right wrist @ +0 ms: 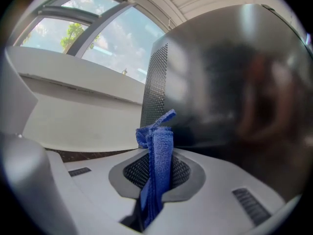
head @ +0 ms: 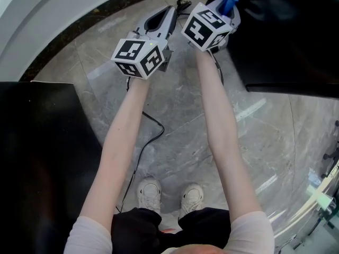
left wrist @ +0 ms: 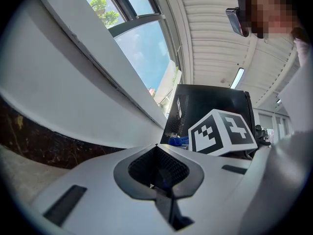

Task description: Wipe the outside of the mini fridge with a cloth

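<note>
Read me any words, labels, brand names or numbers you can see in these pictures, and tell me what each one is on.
No readable text in any view.
Left marker cube and right marker cube: black-and-white square patterns only, not letters or numbers.
Mini fridge: no brand or label shows on its visible sides.
Cloth: plain blue, no tag in view.

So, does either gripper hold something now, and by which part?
The right gripper holds the blue cloth, pinched by its folded lower part; the upper end sticks out past the jaws. The left gripper is shut on nothing.
</note>
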`<state>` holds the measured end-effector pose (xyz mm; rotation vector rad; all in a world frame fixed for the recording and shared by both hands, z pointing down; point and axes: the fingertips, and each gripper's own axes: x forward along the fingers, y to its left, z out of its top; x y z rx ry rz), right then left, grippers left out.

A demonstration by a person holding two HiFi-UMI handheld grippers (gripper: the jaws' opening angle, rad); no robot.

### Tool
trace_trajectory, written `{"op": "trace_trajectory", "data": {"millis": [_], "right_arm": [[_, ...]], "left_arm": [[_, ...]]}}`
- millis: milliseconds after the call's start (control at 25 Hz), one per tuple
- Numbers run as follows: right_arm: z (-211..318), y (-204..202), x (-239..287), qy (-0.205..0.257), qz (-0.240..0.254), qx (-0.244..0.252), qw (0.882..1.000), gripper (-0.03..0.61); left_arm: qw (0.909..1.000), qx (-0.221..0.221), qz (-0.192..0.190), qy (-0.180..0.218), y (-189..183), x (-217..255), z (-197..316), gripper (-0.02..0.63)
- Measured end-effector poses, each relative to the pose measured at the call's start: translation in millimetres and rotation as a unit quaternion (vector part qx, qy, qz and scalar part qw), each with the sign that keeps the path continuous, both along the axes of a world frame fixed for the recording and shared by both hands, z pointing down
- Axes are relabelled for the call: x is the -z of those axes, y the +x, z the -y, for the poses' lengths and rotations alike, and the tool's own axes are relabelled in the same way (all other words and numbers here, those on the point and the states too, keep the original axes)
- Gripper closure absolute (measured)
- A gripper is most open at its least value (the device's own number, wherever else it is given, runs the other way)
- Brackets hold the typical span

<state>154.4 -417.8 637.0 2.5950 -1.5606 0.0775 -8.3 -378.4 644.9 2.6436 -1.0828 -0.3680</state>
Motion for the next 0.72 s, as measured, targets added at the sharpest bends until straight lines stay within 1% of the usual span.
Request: {"op": "trace_trajectory", "data": {"millis": [160, 320, 560, 720], "right_arm": [[-27, 9, -3, 0.001, 0.015, -0.017, 1.000, 0.517], [-57, 21, -2, 0.001, 0.023, -0.033, 0.999, 0.517], [-98, 35, 12, -0.006, 0.013, -0.043, 0.999, 0.517], [-126, 47, 21, -0.009, 0.004, -0.052, 0.999, 0.517]], "left_arm": [[0.9999, -0.008, 0.003, 0.006, 9, 8, -13, 0.609], [0.9995, -0.019, 0.018, 0.018, 20, 22, -33, 0.609], [0.9970, -0.043, 0.061, 0.021, 38, 25, -70, 0.609], [0.9958, -0.054, 0.074, 0.013, 54, 22, -89, 0.609]]}}
